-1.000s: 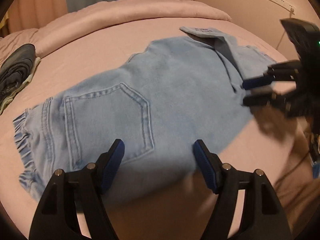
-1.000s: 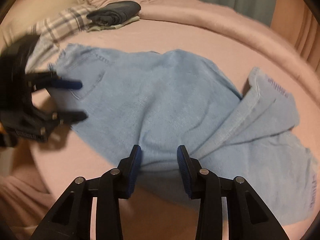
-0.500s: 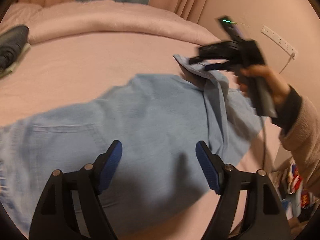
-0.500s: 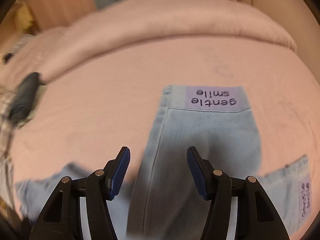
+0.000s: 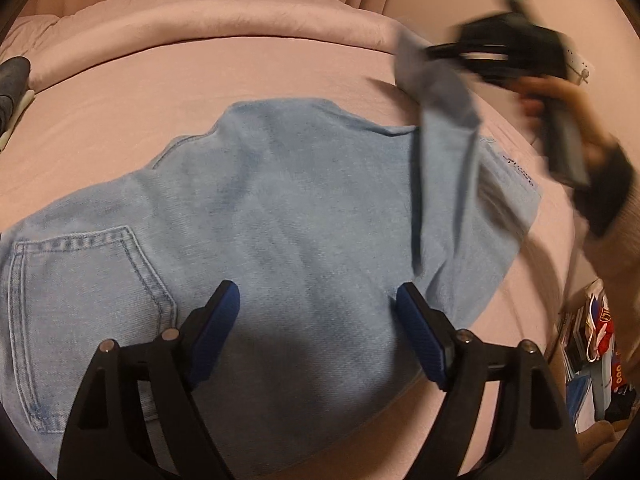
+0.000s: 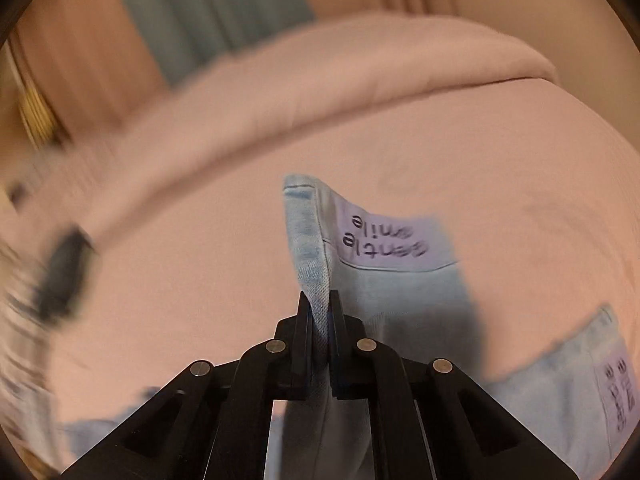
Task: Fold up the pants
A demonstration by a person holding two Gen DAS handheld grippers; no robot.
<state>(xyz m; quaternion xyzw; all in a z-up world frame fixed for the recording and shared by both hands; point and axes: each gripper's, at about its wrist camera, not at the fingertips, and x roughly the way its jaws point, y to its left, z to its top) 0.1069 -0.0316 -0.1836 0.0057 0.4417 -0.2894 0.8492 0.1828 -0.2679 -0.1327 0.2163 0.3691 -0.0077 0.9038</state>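
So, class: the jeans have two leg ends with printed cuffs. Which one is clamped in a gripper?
The lifted leg end, its edge pinched by the shut right gripper. The other leg end lies flat on the pink bed, untouched.

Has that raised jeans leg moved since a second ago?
Yes. The pant leg, clamped in the right gripper, has risen off the pink bed toward the wall socket.
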